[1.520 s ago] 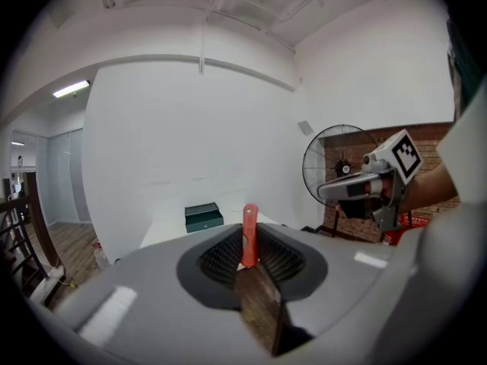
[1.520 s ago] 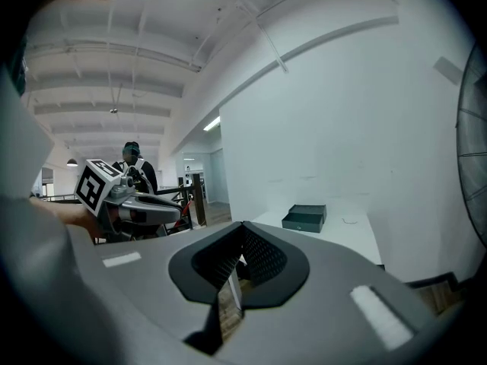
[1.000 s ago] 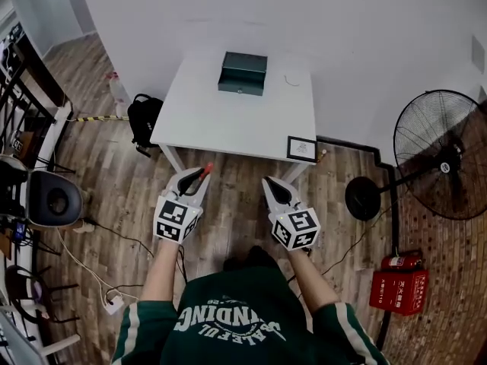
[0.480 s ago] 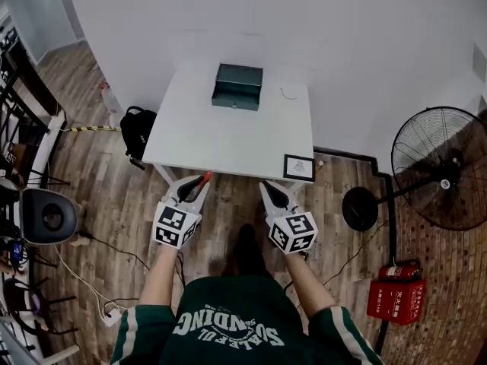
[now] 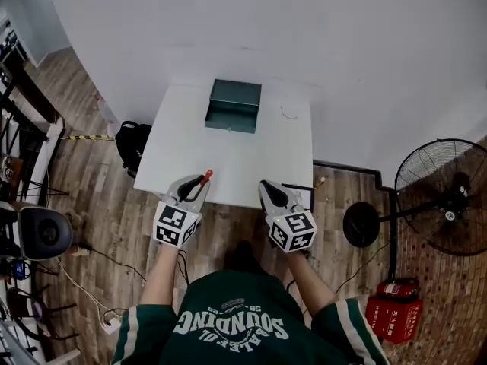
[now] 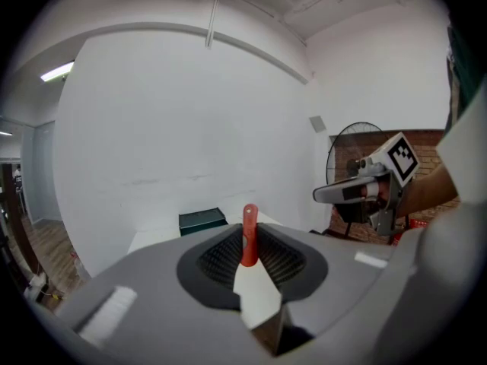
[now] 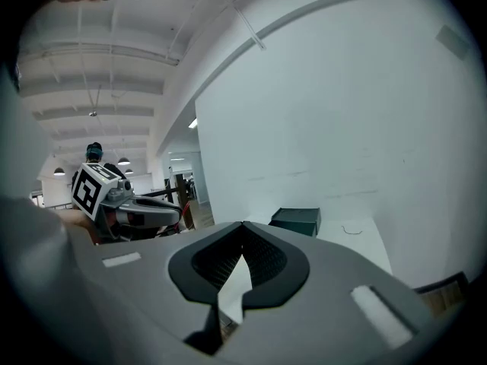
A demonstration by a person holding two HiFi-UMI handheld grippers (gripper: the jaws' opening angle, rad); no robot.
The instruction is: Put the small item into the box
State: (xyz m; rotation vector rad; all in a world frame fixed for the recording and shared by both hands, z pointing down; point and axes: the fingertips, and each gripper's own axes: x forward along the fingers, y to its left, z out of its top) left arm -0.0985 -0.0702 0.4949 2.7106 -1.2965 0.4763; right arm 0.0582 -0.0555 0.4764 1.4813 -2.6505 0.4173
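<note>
A dark green box (image 5: 233, 105) stands open at the far side of the white table (image 5: 228, 158). My left gripper (image 5: 199, 184) hangs over the table's near edge, shut on a small red item (image 5: 206, 176). In the left gripper view that red item (image 6: 249, 234) sticks up between the jaws of the left gripper (image 6: 247, 248), with the box (image 6: 202, 220) far ahead. The right gripper (image 5: 264, 189) is level with it, shut and empty. The right gripper view shows the right gripper (image 7: 243, 233) with its jaws together and the box (image 7: 297, 220) beyond.
A thin bent wire (image 5: 288, 115) lies on the table to the right of the box. A black bag (image 5: 131, 143) sits on the wood floor left of the table. A standing fan (image 5: 445, 200) and a red extinguisher case (image 5: 392, 316) are at the right.
The view has advanced toward the table, so table and box now sit nearer and lower. Both grippers keep their pose, the red item still in the left one.
</note>
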